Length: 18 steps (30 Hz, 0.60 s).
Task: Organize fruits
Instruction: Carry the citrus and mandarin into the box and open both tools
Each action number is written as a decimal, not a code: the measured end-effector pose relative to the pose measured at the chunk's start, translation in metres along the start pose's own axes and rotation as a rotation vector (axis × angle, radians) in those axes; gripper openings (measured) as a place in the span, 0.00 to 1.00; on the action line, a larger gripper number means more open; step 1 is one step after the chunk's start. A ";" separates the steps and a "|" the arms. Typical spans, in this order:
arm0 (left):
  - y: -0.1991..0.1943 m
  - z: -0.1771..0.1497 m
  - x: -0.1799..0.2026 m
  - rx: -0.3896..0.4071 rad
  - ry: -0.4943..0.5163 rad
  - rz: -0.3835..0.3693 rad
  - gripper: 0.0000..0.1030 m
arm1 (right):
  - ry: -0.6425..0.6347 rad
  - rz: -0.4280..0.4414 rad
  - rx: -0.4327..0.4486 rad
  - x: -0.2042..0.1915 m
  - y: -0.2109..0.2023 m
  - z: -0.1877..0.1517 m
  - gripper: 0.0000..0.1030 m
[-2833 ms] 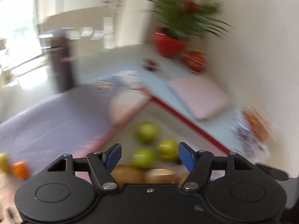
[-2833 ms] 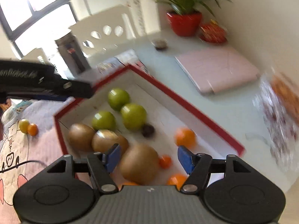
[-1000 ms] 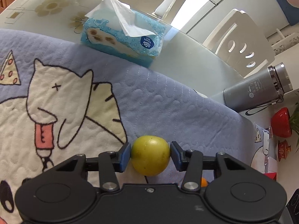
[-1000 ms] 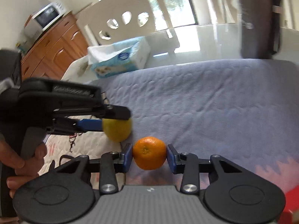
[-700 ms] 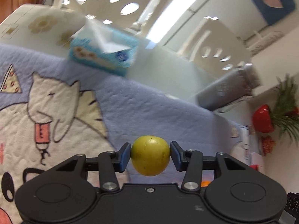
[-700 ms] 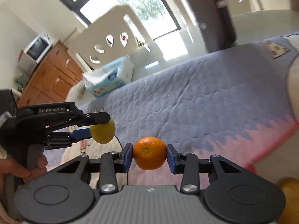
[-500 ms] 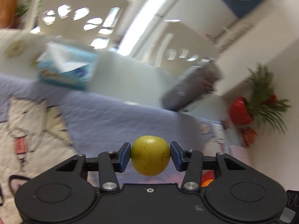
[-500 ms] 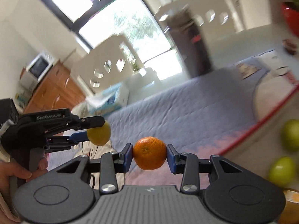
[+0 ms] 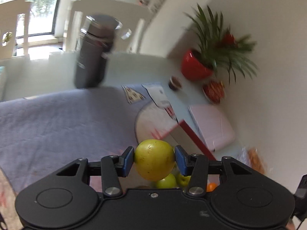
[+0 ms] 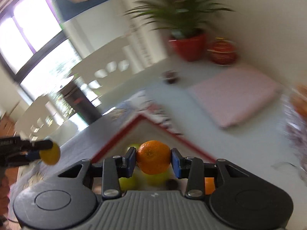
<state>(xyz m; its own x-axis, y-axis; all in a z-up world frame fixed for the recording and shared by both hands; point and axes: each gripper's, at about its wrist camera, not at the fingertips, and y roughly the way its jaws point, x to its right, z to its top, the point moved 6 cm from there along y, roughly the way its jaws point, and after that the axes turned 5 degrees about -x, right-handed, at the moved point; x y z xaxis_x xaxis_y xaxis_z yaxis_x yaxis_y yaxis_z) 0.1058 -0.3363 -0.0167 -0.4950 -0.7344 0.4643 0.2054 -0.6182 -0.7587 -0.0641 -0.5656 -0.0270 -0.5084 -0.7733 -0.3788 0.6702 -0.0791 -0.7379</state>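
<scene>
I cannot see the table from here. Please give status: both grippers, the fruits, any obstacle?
Left gripper shut on yellow-green apple. Right gripper shut on orange. Red-rimmed box ahead, fruit already inside. Nothing seen blocking the way.

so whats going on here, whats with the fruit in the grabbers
A person is sorting fruit with a handheld gripper in each hand. The left gripper is shut on a yellow-green apple, and the right gripper is shut on an orange. Both are held in the air near the red-rimmed box, where green fruit already lies. Neither fruit has been put down yet.
</scene>
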 end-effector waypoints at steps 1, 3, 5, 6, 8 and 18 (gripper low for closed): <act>0.008 -0.002 0.006 -0.010 0.017 0.012 0.53 | 0.030 -0.002 0.001 0.015 -0.003 -0.002 0.40; 0.020 -0.006 0.012 -0.024 0.046 0.037 0.53 | 0.079 0.008 -0.009 0.033 -0.001 -0.007 0.40; 0.031 -0.009 0.016 -0.035 0.065 0.067 0.53 | 0.101 0.029 -0.032 0.041 0.005 -0.013 0.40; 0.035 -0.009 0.016 -0.042 0.065 0.080 0.53 | 0.100 0.039 -0.048 0.042 0.009 -0.016 0.40; 0.041 -0.011 0.015 -0.046 0.047 0.101 0.53 | 0.071 0.054 -0.076 0.036 0.017 -0.025 0.40; 0.048 -0.022 0.018 -0.080 0.009 0.130 0.72 | 0.002 -0.002 -0.204 0.024 0.045 -0.039 0.43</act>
<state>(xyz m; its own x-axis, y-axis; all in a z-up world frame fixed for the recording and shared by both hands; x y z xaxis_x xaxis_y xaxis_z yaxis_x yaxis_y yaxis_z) 0.0882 -0.3727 -0.0546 -0.4766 -0.8039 0.3558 0.2007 -0.4935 -0.8463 -0.0669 -0.5627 -0.0913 -0.5110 -0.7717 -0.3786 0.5458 0.0489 -0.8365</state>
